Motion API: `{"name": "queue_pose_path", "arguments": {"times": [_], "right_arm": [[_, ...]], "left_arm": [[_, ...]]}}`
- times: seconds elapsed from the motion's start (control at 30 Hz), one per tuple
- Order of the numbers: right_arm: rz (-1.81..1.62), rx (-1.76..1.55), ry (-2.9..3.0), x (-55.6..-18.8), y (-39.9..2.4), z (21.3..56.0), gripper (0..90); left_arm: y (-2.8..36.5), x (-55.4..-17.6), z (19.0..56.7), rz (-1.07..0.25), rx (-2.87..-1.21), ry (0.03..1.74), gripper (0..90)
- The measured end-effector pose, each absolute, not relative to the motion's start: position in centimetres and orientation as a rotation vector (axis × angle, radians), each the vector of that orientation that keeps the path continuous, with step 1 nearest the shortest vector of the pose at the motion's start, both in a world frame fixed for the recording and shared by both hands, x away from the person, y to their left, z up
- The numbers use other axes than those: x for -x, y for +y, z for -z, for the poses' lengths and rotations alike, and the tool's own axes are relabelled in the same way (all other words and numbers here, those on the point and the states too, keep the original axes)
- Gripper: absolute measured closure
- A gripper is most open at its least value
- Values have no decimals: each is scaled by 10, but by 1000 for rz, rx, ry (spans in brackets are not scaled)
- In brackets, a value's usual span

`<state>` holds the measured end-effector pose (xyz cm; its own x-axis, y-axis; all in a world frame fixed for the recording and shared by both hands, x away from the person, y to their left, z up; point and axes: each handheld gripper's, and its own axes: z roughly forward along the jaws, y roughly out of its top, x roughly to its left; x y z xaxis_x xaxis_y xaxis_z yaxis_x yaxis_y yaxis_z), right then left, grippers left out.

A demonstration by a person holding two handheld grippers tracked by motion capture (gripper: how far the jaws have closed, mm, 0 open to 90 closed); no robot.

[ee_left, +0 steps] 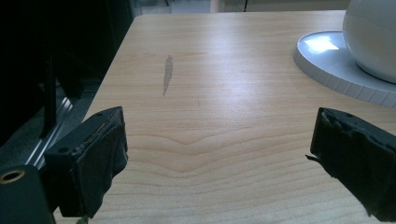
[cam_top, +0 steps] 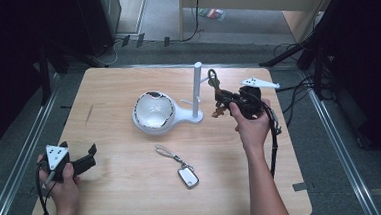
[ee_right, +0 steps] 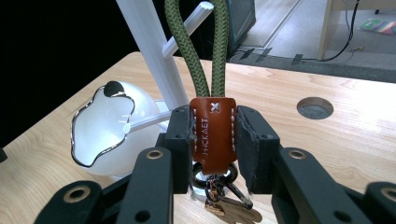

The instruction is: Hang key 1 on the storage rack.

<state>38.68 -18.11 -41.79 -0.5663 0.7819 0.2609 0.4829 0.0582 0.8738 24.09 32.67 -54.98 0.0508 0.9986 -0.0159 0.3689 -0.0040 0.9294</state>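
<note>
Leather-tabbed keychain (ee_right: 213, 135) clamped in my right gripper (ee_right: 213, 144) fingers, cord loop at white stand (cam_top: 197, 89) peg; my left gripper (ee_left: 219, 154) fingers wide, well left of stand.

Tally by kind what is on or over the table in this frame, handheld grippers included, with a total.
Handheld grippers: 2, the left gripper and the right gripper
Keychains: 2, the green cord keychain clamped in the right gripper, and the white tag keychain lying on the table
White stand with bowl and pegged post: 1
Total: 5
</note>
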Motion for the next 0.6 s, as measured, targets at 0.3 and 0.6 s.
{"name": "queue_pose_path", "arguments": {"times": [0.3,0.6], "right_arm": [[-1505,-1277,2077,-389,-174,422,688],[-1498,-1274,2097,-392,-166,426,688]], "left_arm": [[327,-241,550,-961,-1505,1441,51],[327,-241,550,-957,-1505,1443,54]]}}
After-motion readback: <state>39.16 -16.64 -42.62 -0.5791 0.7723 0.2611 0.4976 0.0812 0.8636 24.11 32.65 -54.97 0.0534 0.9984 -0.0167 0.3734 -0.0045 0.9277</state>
